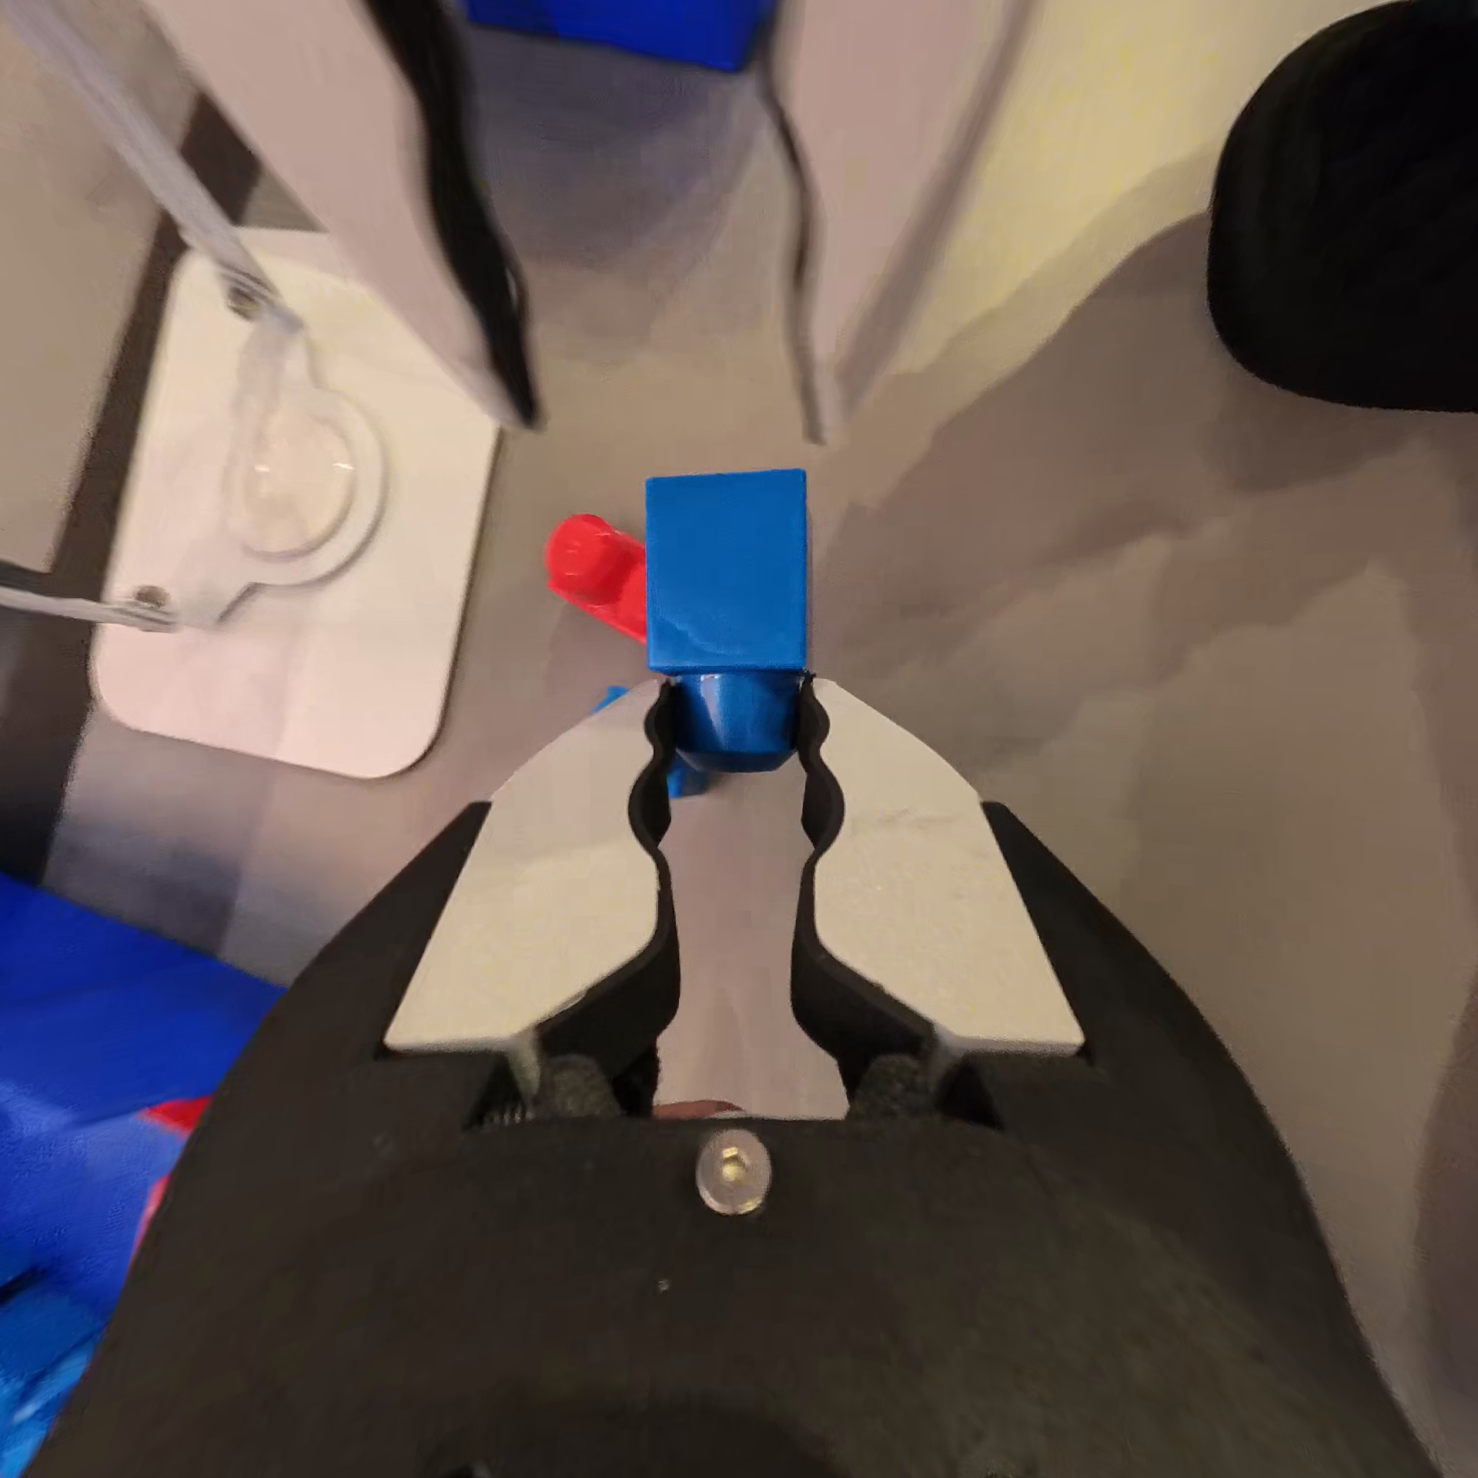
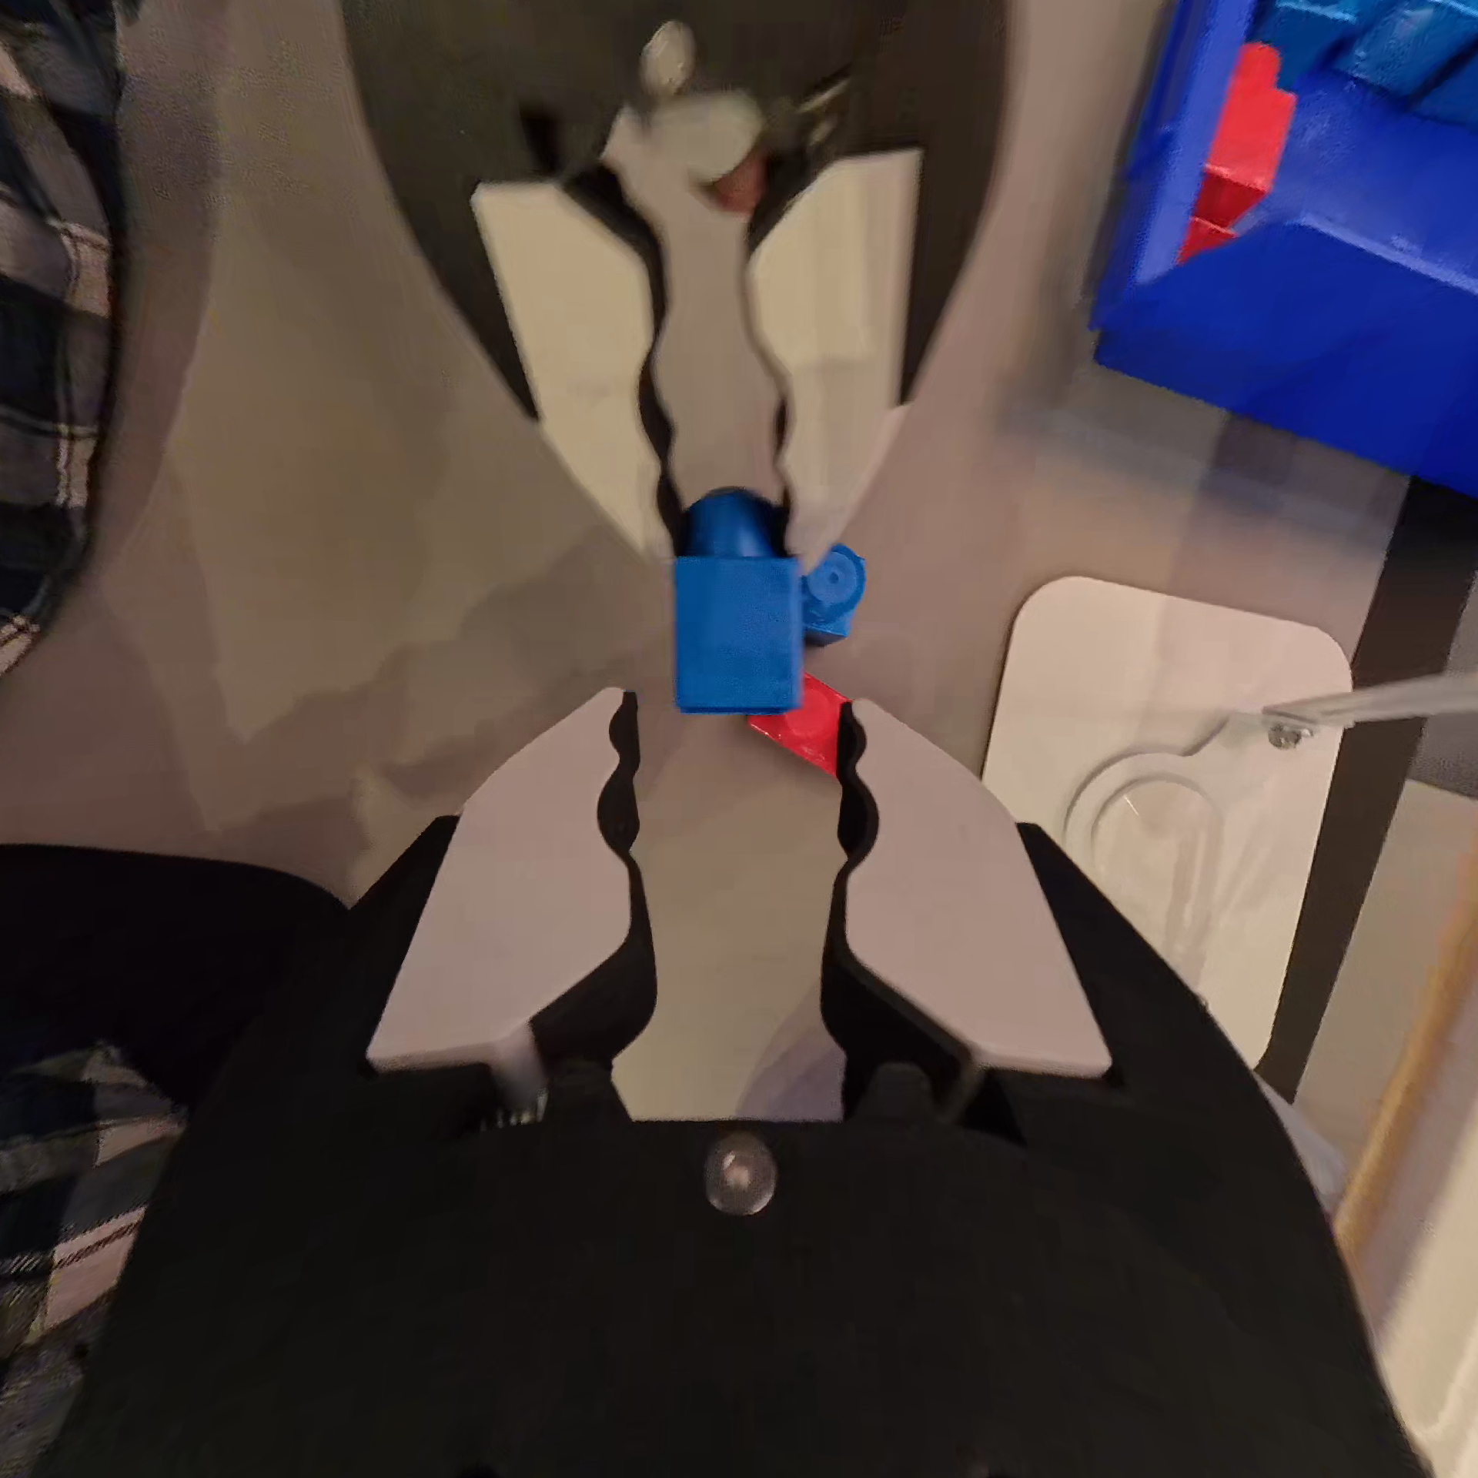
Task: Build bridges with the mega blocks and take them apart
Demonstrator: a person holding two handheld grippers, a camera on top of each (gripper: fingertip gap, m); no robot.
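The left claw is closed on the round stud of a single blue block, both dark pads pressing its sides, so that the block's long axis continues straight forward out of the tips, above the grey bench. Facing it, the right claw is spread wide with nothing between its pads, and the square far end of the same blue block points at this gap and lies just in front of it. Under the block, on the bench, lie a red block and a second blue block; I judge a handover or a placing onto these comes next.
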